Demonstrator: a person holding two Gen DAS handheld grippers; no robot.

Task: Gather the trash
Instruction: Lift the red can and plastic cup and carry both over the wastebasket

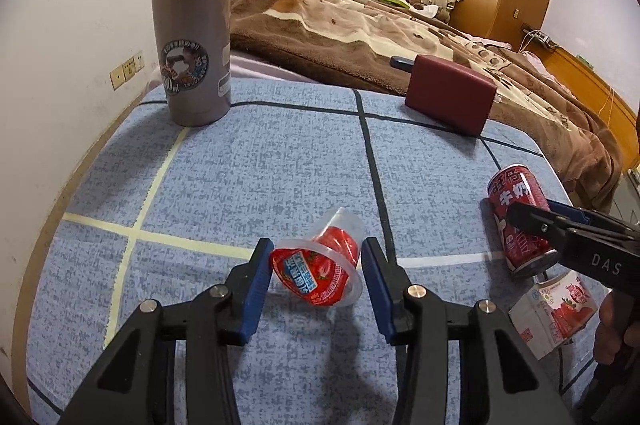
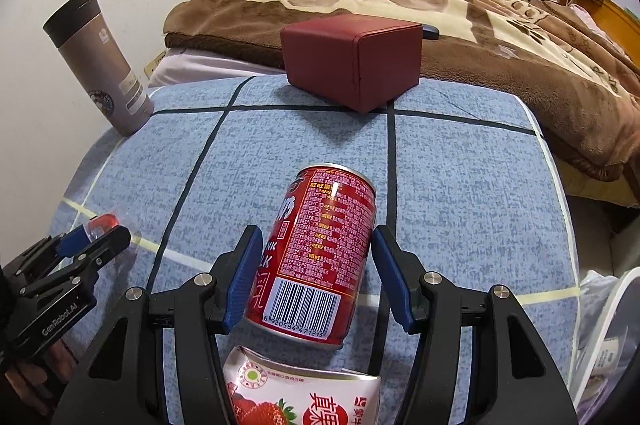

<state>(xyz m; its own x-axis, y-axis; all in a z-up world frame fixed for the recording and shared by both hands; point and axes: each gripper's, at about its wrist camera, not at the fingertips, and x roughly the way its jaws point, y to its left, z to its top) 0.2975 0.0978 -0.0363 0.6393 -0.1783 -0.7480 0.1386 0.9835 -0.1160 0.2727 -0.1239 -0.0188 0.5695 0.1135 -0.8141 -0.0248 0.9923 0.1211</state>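
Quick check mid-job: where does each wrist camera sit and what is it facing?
Left wrist: on the left gripper, angled down at the jelly cup between its jaws; right gripper at right.
Right wrist: on the right gripper, angled down at the red can; left gripper at left.
Shared: can, thermos, maroon box.

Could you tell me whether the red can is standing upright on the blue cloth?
No, the red can lies on its side.
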